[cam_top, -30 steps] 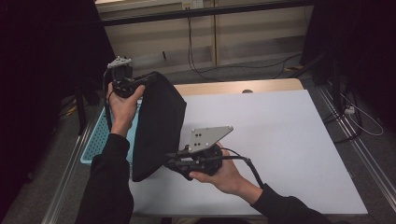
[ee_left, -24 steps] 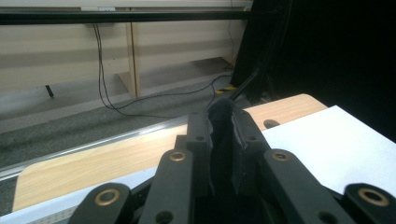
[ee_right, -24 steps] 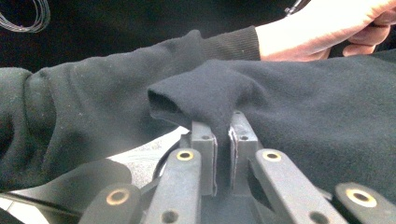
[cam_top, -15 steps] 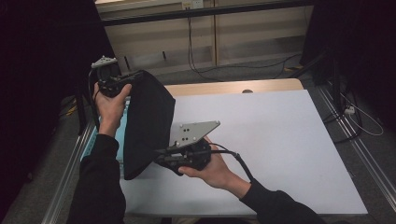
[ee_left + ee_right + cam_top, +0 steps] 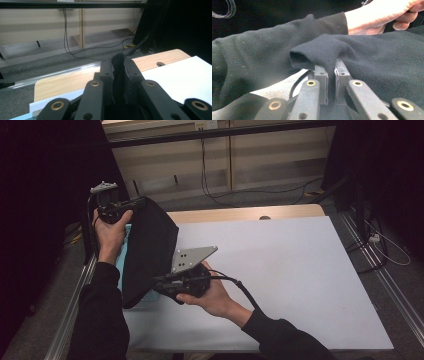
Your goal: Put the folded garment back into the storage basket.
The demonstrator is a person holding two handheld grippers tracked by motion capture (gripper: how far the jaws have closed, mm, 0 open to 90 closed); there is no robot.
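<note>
Under both tools, a white table (image 5: 300, 270) with a bare wooden strip along its far edge, seen past the left tool's jaws in the left gripper view, with a round hole in the wood up and to the right of the jaw tips. Beyond that far edge, a grey floor (image 5: 62, 60) with loose black cables.

Stretched between the two tools, a black cloth (image 5: 147, 250), hanging as a dark sheet over the table's left side: top corner at the left tool, lower edge at the right tool. Behind the cloth, and left of the right tool, a pale blue tray (image 5: 121, 265), mostly hidden.

Left tool (image 5: 134, 202), raised at the cloth's upper corner, gripped from below by the left hand (image 5: 111, 227). Jaws pressed together on a fold of black fabric, which pokes up between the tips in the left gripper view.

Right tool (image 5: 159, 285), lower and nearer the person, held in the right hand (image 5: 210, 295), a grey three-cornered plate on top. Jaws pinching a bunched ridge of the same cloth, with fabric draped over the tips in the right gripper view. Beyond that ridge, a black sleeve (image 5: 262, 40) and the left hand.
</note>
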